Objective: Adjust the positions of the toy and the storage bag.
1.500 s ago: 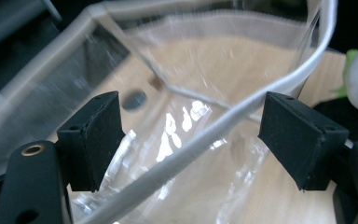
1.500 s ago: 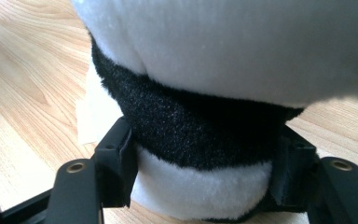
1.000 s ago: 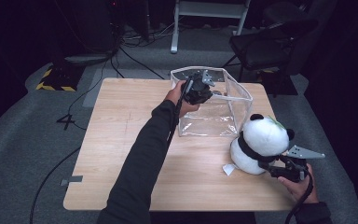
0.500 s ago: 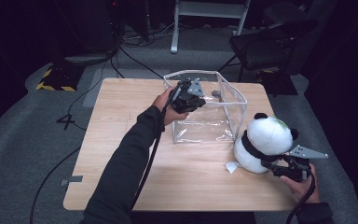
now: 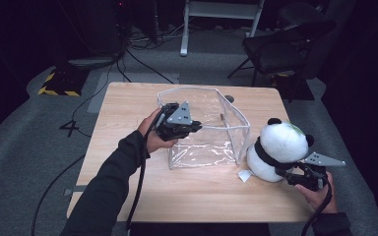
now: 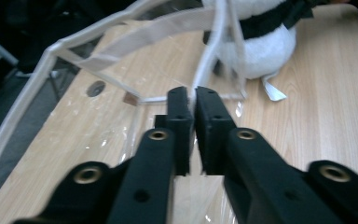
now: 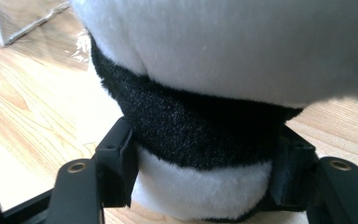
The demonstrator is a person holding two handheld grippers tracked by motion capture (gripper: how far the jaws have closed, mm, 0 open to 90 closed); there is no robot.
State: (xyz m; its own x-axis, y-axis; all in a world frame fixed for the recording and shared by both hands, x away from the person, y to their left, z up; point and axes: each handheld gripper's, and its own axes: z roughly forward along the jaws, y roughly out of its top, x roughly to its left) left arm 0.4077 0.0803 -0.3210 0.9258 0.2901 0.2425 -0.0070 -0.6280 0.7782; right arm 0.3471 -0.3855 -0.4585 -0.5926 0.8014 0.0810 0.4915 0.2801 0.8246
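Observation:
A clear plastic bag (image 5: 211, 143) with white trim stands open on the wooden table (image 5: 123, 110). My left gripper (image 5: 196, 128) is at its near-left wall, shut on the thin plastic just below the rim. Seen from the left gripper view, the jaws of my left gripper (image 6: 193, 100) sit almost together over the bag (image 6: 168, 25), and the panda (image 6: 261, 51) lies beyond. A black and white panda plush (image 5: 278, 145) sits just right of the bag. My right gripper (image 5: 286, 173) holds it low on its near side, and in the right gripper view my right gripper (image 7: 205, 163) clamps the panda (image 7: 214, 46) around its body.
A white label (image 5: 245, 175) sticks out beside the panda on the table. A dark round hole (image 5: 229, 99) is in the tabletop behind the bag. Off the table stand a black chair (image 5: 285, 44) at the far right, cables and a yellow-black striped block (image 5: 54, 83).
My left gripper has dragged the bag left and toward the person, away from the far right of the table. The panda and my right gripper have stayed put.

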